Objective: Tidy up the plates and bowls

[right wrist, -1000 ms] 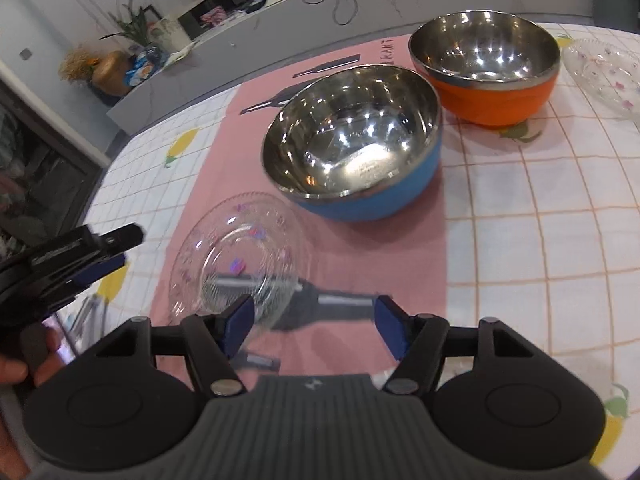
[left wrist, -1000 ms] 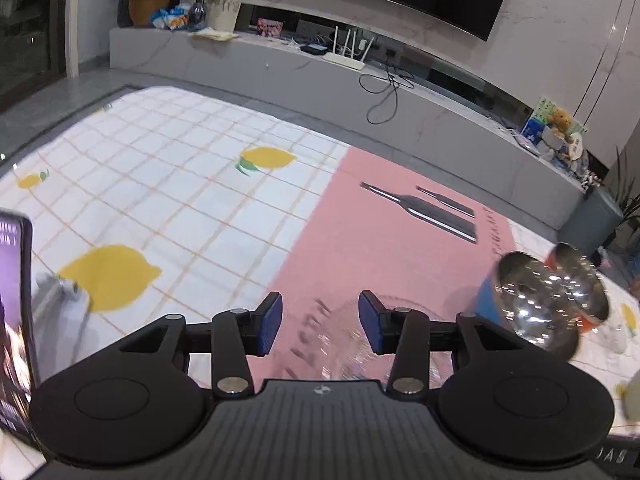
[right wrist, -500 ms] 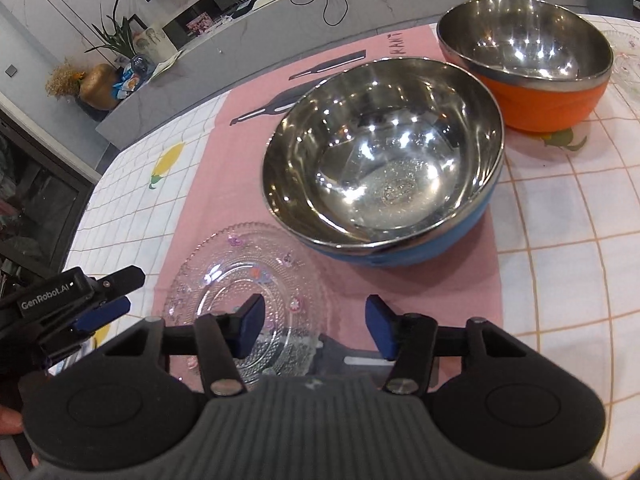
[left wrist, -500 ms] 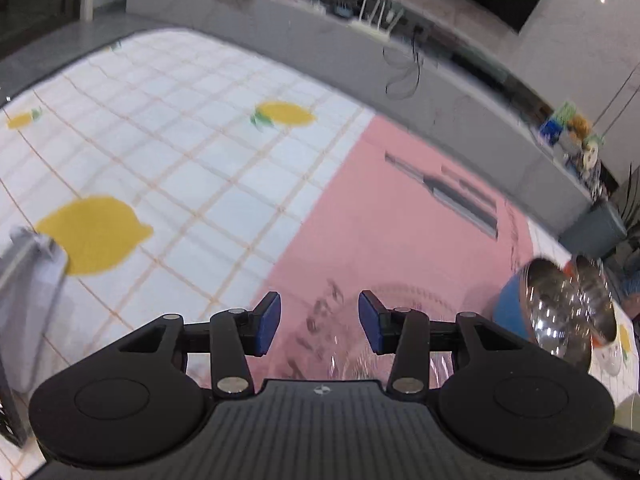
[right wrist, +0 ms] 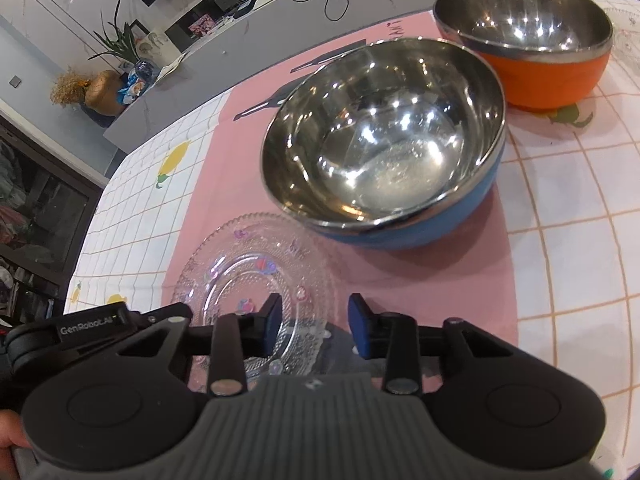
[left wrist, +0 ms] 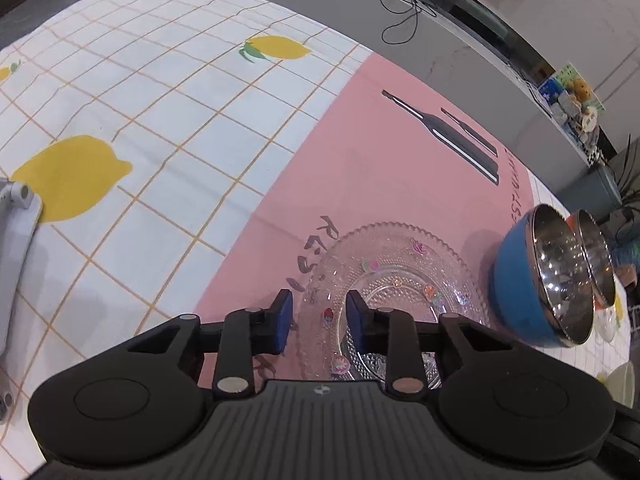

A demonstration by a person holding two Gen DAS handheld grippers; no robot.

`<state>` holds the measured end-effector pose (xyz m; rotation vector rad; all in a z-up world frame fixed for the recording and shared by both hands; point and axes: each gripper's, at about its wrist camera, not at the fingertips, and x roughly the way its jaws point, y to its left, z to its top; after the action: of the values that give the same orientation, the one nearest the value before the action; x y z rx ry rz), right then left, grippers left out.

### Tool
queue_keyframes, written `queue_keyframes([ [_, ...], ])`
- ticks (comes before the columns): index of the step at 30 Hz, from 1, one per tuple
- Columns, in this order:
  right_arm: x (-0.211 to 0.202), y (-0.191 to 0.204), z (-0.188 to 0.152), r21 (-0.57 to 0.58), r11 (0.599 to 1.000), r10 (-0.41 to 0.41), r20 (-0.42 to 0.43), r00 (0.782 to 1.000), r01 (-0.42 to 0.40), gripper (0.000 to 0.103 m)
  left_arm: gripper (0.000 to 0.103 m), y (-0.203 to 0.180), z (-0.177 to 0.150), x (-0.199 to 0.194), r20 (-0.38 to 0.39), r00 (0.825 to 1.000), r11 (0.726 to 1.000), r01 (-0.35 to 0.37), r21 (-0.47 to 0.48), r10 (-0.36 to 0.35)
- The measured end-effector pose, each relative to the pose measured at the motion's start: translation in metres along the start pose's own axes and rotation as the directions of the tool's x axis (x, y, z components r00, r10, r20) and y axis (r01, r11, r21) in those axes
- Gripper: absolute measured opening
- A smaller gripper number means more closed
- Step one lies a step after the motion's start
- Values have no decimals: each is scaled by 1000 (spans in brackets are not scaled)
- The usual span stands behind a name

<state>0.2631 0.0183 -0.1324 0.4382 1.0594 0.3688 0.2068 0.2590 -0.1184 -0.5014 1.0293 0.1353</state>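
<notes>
Both grippers have dropped closer to the counter (left wrist: 168,128) since a second ago, and the clear patterned glass plate (left wrist: 404,276) now fills far more of the left wrist view than it did. On the left gripper (left wrist: 318,326) the blue-padded fingers (left wrist: 283,322) are closing, one over the pink mat (left wrist: 380,160) just outside the plate's scalloped near rim and the other over the plate's inner ring, so the rim lies between them; the pads do not look pressed onto the glass. On the right gripper (right wrist: 314,330) the fingers (right wrist: 273,326) are closing as well, with the near edge of the same plate (right wrist: 256,276) below and between them, and no contact with the glass can be made out. That plate lies flat on the pink mat, which covers part of a white checked cloth printed with yellow lemons. Just beyond the plate stands a round blue bowl with a shiny steel lining (right wrist: 384,140), upright and near the plate's far rim. Behind it, apart from it, stands a matching orange bowl with a steel lining (right wrist: 524,36), also upright. In the right wrist view the body of the left gripper shows at the lower left, with part of a person's hand (right wrist: 10,436) at the frame's edge.
</notes>
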Motion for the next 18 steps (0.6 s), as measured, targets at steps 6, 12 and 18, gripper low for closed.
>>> queue_keyframes([
  [6, 2, -2, -4, 42, 999, 12, -6, 1000, -11, 17, 20, 0, -2, 0, 5, 1000, 1000, -12, -2, 12],
  [12, 1, -4, -2, 53, 999, 2, -14, 1000, -1, 8, 17, 2, -1, -2, 6, 1000, 1000, -11, -17, 11],
  [18, -5, -7, -3, 79, 997, 9, -30, 1000, -6, 7, 16, 2, -4, -7, 9, 1000, 1000, -27, -15, 28],
])
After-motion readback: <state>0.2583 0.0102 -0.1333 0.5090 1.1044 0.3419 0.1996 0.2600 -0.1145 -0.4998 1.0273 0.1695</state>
